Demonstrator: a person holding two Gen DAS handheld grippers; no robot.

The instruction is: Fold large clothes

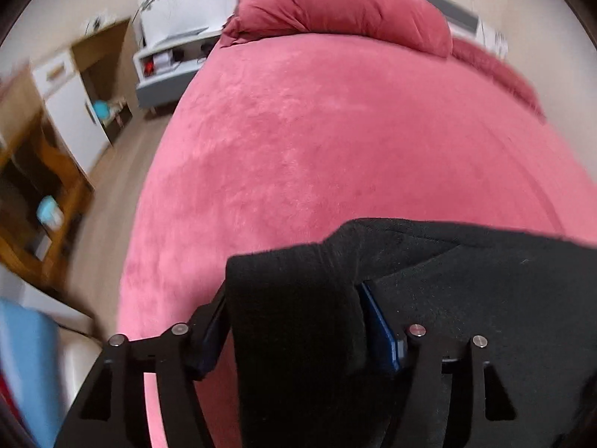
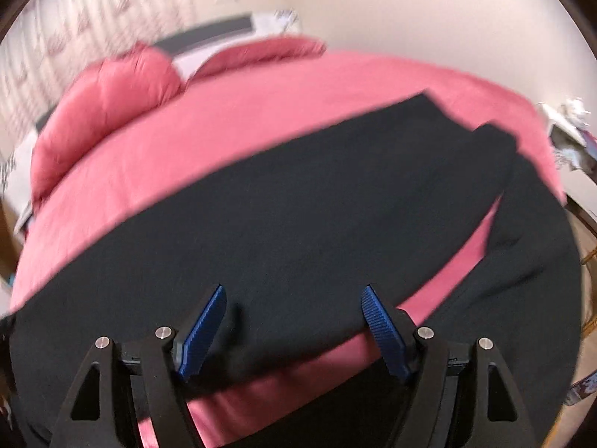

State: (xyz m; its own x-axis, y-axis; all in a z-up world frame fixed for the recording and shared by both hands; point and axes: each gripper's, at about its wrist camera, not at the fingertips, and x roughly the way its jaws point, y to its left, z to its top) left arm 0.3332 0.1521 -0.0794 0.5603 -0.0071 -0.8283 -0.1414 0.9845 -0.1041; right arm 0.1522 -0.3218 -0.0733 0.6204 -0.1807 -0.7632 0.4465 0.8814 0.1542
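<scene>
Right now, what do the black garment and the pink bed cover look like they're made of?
The black garment looks like a matte knit or fleece, probably cotton or a blend: it drapes softly with no shine. The pink bed cover looks like plush velvet or microfibre: a short nap with lighter brushed patches. Blur leaves the exact fibre open.

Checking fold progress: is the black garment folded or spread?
Mostly spread: black garment lies flat across the pink bed; one end bunches in the left gripper.

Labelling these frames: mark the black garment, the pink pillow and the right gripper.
black garment [image 2: 298, 201], right wrist view: middle of its flat spread.
pink pillow [image 1: 335, 3], left wrist view: top of its bulge.
right gripper [image 2: 294, 321], right wrist view: midway between its blue fingertips.
</scene>
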